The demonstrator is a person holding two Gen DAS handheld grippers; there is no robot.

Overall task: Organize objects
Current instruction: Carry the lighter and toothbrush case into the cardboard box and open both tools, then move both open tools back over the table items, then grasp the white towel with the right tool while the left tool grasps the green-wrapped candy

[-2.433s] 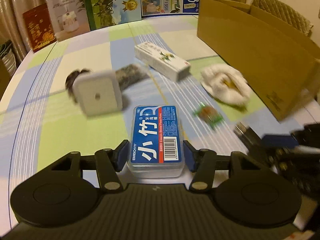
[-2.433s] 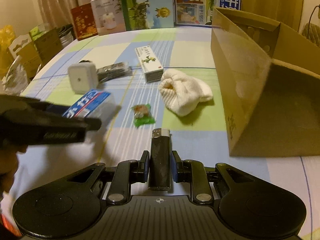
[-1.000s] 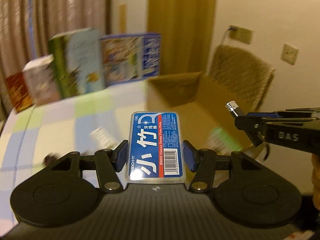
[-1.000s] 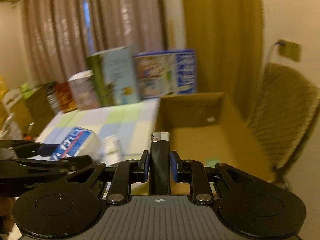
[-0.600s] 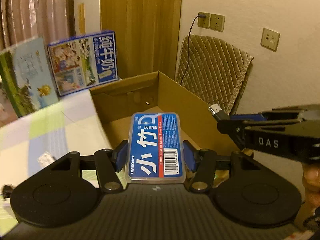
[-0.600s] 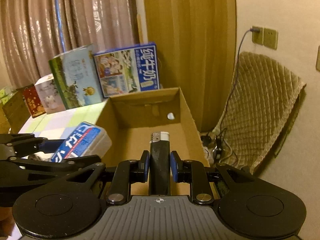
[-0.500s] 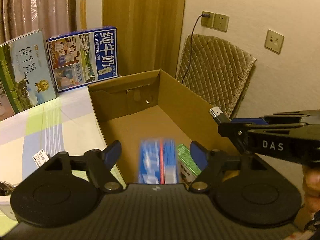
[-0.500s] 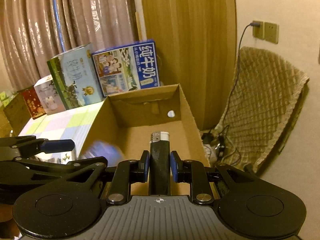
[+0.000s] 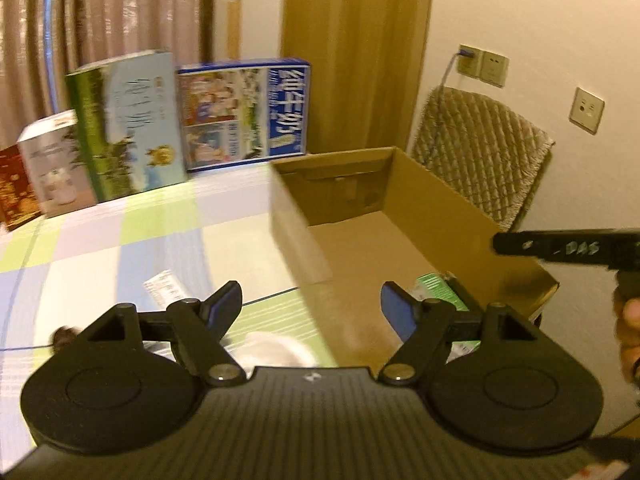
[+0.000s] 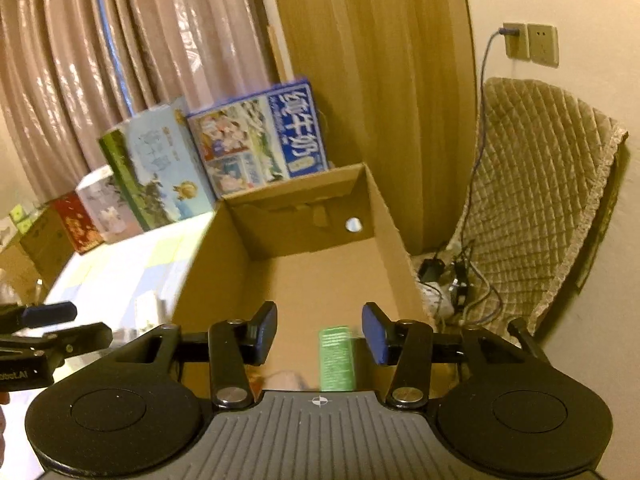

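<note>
1. Green packet (image 10: pixel 337 358) lies on the floor of the cardboard box (image 10: pixel 394 236), right between the right gripper's (image 10: pixel 320 334) fingers, long axis running straight away from them toward the box's far wall.
2. Right gripper hangs over the box's near end, jaws spread wide, nothing between them.
3. Left gripper (image 9: pixel 310 308) has its jaws wide apart too, empty, sitting over the box's left wall, half above the checked tablecloth (image 9: pixel 120 248).
4. A small white carton (image 9: pixel 164 290) lies on the cloth just ahead of the left finger; something white and soft (image 9: pixel 276 350) sits under the left gripper, blurred.
5. Milk cartons (image 9: pixel 244 114) stand beyond the box.
</note>
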